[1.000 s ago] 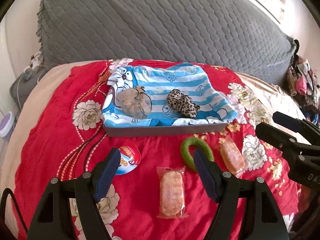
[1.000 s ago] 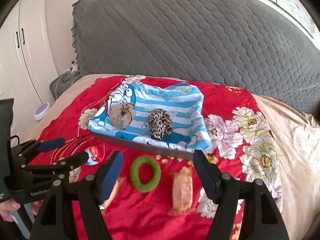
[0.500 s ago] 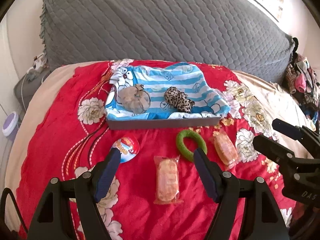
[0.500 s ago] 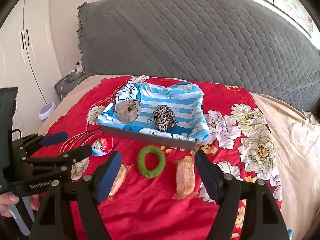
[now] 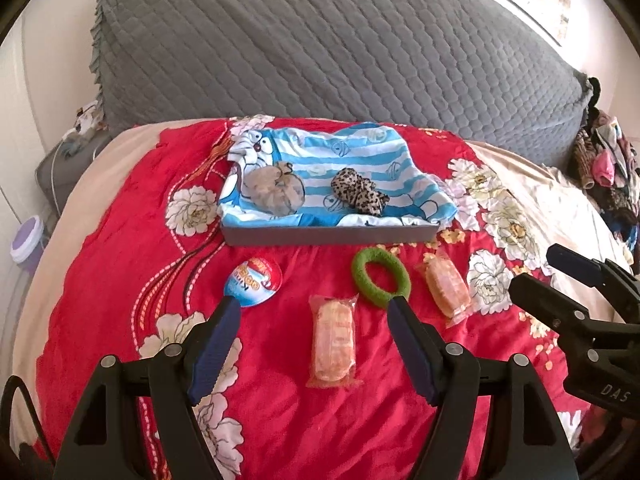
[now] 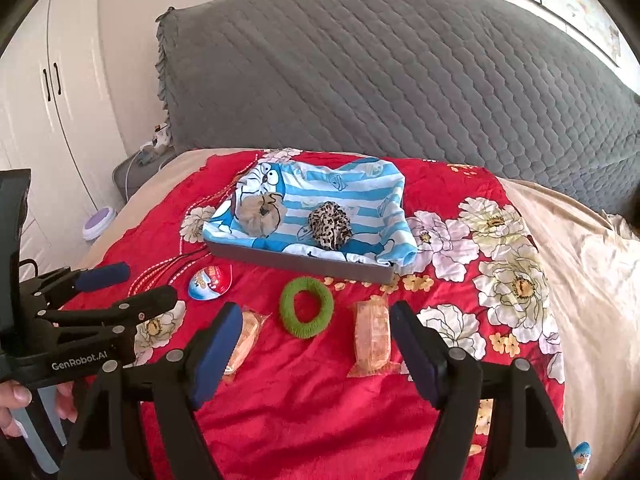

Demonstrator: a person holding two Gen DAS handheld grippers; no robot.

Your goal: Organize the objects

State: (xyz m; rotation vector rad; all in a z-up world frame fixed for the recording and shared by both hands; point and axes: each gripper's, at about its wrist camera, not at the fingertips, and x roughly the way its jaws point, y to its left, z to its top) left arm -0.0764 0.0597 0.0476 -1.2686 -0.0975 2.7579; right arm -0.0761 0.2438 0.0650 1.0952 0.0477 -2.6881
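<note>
A grey tray (image 5: 328, 235) (image 6: 304, 263) lined with a blue striped cloth holds a beige scrunchie (image 5: 274, 194) (image 6: 259, 217) and a leopard scrunchie (image 5: 359, 191) (image 6: 330, 225). In front of it on the red bedspread lie a round blue-and-red egg-shaped pack (image 5: 253, 283) (image 6: 210, 277), a green ring scrunchie (image 5: 380, 276) (image 6: 306, 306) and two orange wrapped snacks (image 5: 334, 345) (image 5: 447, 286) (image 6: 373, 335) (image 6: 242, 340). My left gripper (image 5: 314, 322) is open and empty above the near snack. My right gripper (image 6: 316, 330) is open and empty, near the green ring.
A grey quilted headboard (image 5: 320, 52) stands behind the bed. A pile of clothes (image 5: 604, 164) lies at the right. A white wardrobe (image 6: 48, 92) and a grey nightstand (image 6: 136, 172) stand at the left. A purple-lidded tub (image 5: 26, 238) sits on the floor.
Both grippers have drawn back from the tray and risen a little, so the objects look smaller and farther. Both stay open and empty.
</note>
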